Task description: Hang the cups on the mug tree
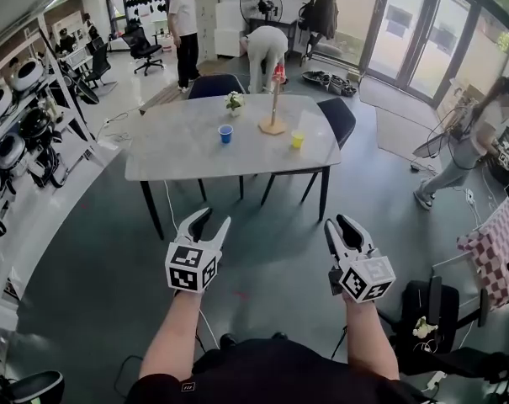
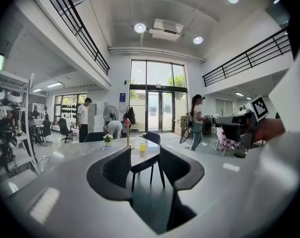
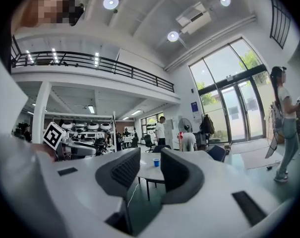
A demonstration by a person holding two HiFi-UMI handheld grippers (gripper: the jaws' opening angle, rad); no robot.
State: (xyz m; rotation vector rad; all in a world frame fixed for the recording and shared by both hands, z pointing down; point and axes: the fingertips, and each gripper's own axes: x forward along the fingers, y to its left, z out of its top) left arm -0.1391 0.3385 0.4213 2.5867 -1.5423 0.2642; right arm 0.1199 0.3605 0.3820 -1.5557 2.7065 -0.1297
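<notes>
Both forearms reach out from the bottom of the head view, each hand carrying a gripper over bare grey floor, well short of the table (image 1: 178, 158).

Left gripper (image 1: 214, 219): jaws apart, nothing between them. Its own view shows only the far table and a dark chair through the gap.

Right gripper (image 1: 337, 222): jaws also apart and empty. Its own view frames the distant blue cup (image 3: 156, 162) in the gap, not touched.

Neither gripper is near any cup.

Table contents, head view:
- Mug tree (image 1: 273, 108) stands upright on its wooden base near the far middle of the tabletop.
- Red cup (image 1: 278, 72) is at the top of the tree.
- Blue cup stands upright on the tabletop, left of the tree's base and apart from it.
- Yellow cup (image 1: 297, 140) stands upright on the tabletop, right of the base and slightly nearer the camera.
- Small potted plant (image 1: 234, 102) sits at the far edge, behind the blue cup.

Dark chairs (image 1: 338, 118) are at the far and right sides of the table. Three people (image 1: 187, 23) are in the background. A rack (image 1: 10, 133) of round black-and-white items lines the left wall.
</notes>
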